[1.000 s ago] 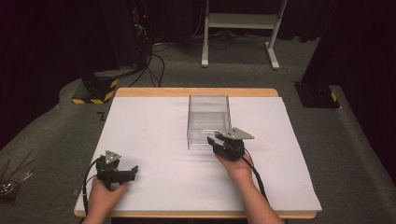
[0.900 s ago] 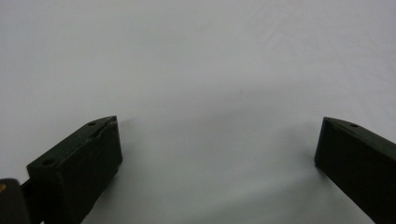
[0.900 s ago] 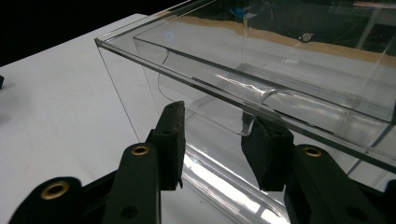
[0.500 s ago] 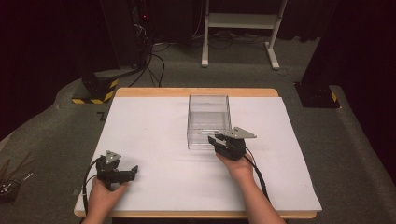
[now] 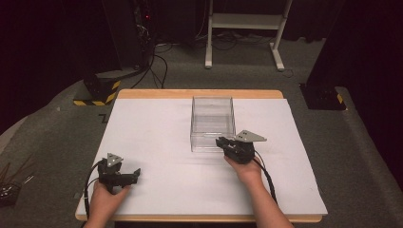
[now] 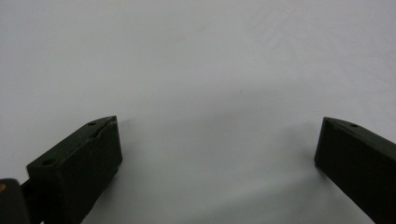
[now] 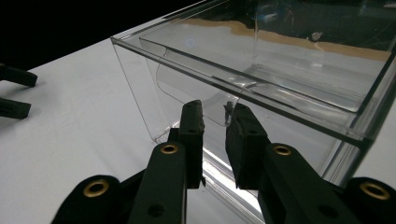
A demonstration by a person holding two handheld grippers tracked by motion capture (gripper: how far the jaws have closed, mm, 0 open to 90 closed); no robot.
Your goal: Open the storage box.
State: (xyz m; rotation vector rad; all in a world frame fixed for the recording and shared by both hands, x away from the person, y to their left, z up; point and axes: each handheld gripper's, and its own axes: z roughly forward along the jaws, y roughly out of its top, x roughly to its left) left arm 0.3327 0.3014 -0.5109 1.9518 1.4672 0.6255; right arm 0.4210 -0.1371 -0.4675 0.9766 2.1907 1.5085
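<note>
From the high view I see a wooden table [image 5: 199,94] covered by a white sheet [image 5: 157,142]. A clear plastic box [image 5: 212,122] stands upright on the sheet, a little right of centre and toward the far half, open at the top; I see nothing inside it.

My right gripper [image 5: 223,142] sits at the box's near wall, close to its near right corner, with the right hand [image 5: 246,167] behind it and the grey three-cornered plate [image 5: 250,137] on top. Its cable [image 5: 266,178] trails back along the forearm.

In the right gripper view the right gripper [image 7: 215,116] points at the box [image 7: 261,79] from low down. The jaws are nearly together, with a narrow gap between them. A thin curved lip of clear plastic on the near wall lies right at the tips, but I cannot tell whether the pads pinch it or merely sit beside it. The wall's top rim runs just above the jaw tips. Off to the left in this view two dark tips [image 7: 16,91] of the other gripper lie over the sheet, well apart from the box.

My left gripper [image 5: 135,174] rests at the near left of the sheet, well apart from the box, held by the left hand [image 5: 105,199].

In the left gripper view the left gripper [image 6: 217,144] has its jaws spread wide, released, with bare white sheet [image 6: 210,70] between them. The jaw undersides lie close to the sheet and cast soft shadows.
</note>
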